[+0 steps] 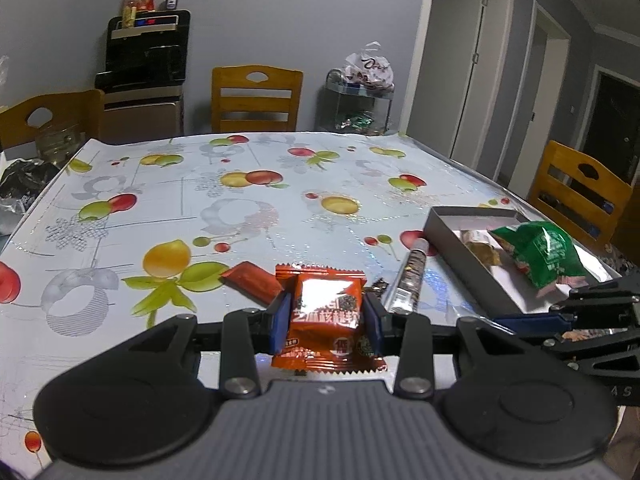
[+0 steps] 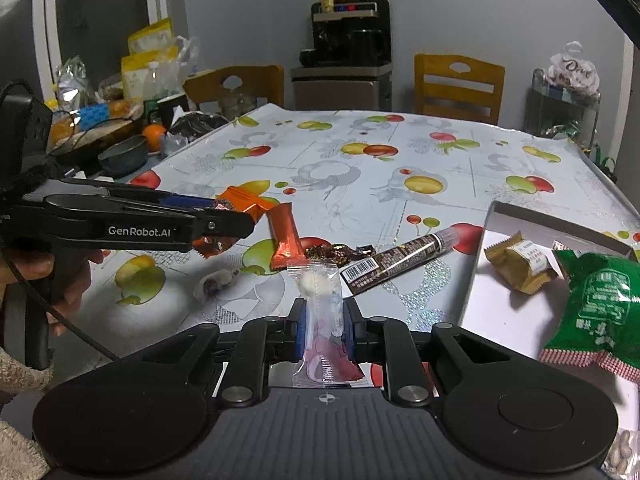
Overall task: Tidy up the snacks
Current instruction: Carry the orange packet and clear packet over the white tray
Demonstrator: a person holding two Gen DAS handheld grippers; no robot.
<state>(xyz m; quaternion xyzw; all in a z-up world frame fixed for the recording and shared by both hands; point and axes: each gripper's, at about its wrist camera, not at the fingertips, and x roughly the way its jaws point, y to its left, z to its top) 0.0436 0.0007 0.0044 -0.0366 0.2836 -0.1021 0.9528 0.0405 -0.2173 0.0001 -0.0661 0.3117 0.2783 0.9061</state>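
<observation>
Left gripper (image 1: 326, 316): squeezing the orange snack pack (image 1: 326, 312), lifted off the table (image 1: 240, 216).
Right gripper (image 2: 324, 330): pinching a clear candy wrapper (image 2: 322, 320).
Box (image 2: 552, 220): on the right; gold snack (image 2: 520, 264) and green bag (image 2: 600, 312) inside.
In between: long dark stick pack (image 2: 400, 262), red bar (image 2: 285, 236), small dark candies (image 2: 340, 251).
Around: wooden chairs (image 1: 256, 98).

I see an orange snack packet (image 1: 326, 312) pinched upright, lifted off the table. A clear candy wrapper (image 2: 322, 320) is clamped too. The open grey box (image 1: 460, 252) holds a green bag (image 1: 540, 254) and a tan cake (image 2: 520, 266).
</observation>
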